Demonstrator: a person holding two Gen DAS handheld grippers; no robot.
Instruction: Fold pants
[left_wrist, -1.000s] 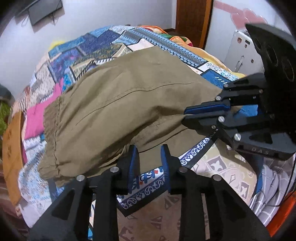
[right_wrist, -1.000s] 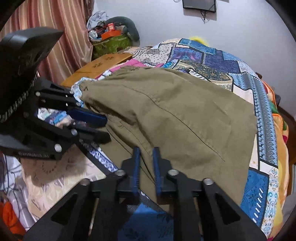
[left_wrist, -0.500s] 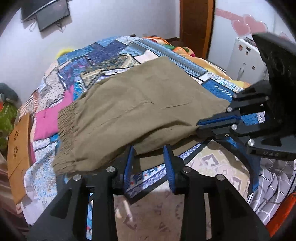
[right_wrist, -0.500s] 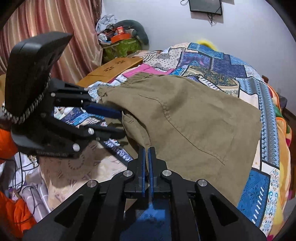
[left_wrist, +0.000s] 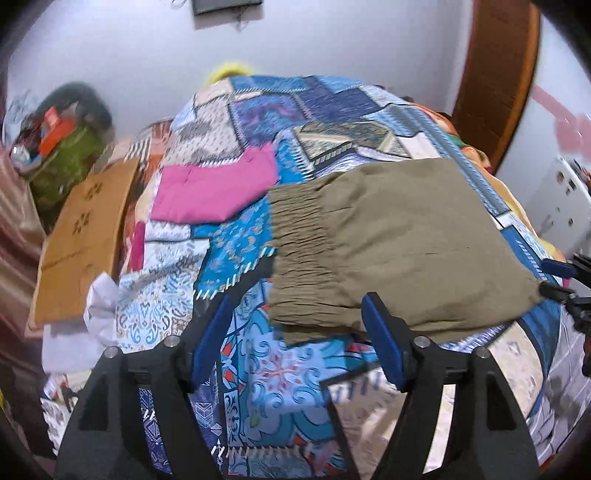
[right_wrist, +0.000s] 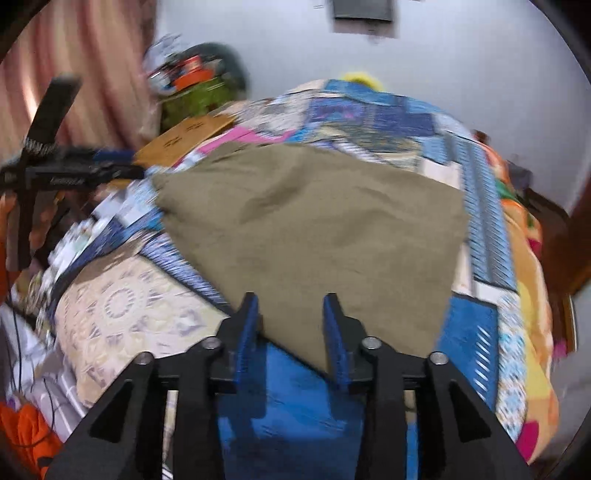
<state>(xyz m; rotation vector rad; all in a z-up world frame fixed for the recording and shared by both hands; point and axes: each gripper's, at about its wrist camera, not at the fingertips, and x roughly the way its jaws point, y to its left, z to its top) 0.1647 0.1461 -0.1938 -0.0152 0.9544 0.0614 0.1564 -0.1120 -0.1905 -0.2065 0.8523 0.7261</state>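
Note:
Olive-green pants (left_wrist: 391, 243) lie folded flat on the patchwork bedspread (left_wrist: 266, 118), with the gathered elastic waistband (left_wrist: 299, 254) on the left in the left wrist view. My left gripper (left_wrist: 295, 317) is open and empty, just short of the pants' near edge. My right gripper (right_wrist: 290, 314) is open and empty at the pants' (right_wrist: 314, 229) near edge; its fingertips (left_wrist: 554, 291) show at the pants' right corner in the left wrist view. The left gripper shows blurred at the far left of the right wrist view (right_wrist: 110, 166).
A pink cloth (left_wrist: 214, 188) lies on the bed beyond the waistband. A brown cardboard piece (left_wrist: 81, 236) lies at the bed's left side, by a curtain (right_wrist: 92, 74) and a green cluttered bag (left_wrist: 62, 151). A wooden door frame (left_wrist: 495, 74) stands at right.
Both grippers have opened and let go of the pants, which now lie flat and folded on the bed. Both grippers have pulled back to the near edge.

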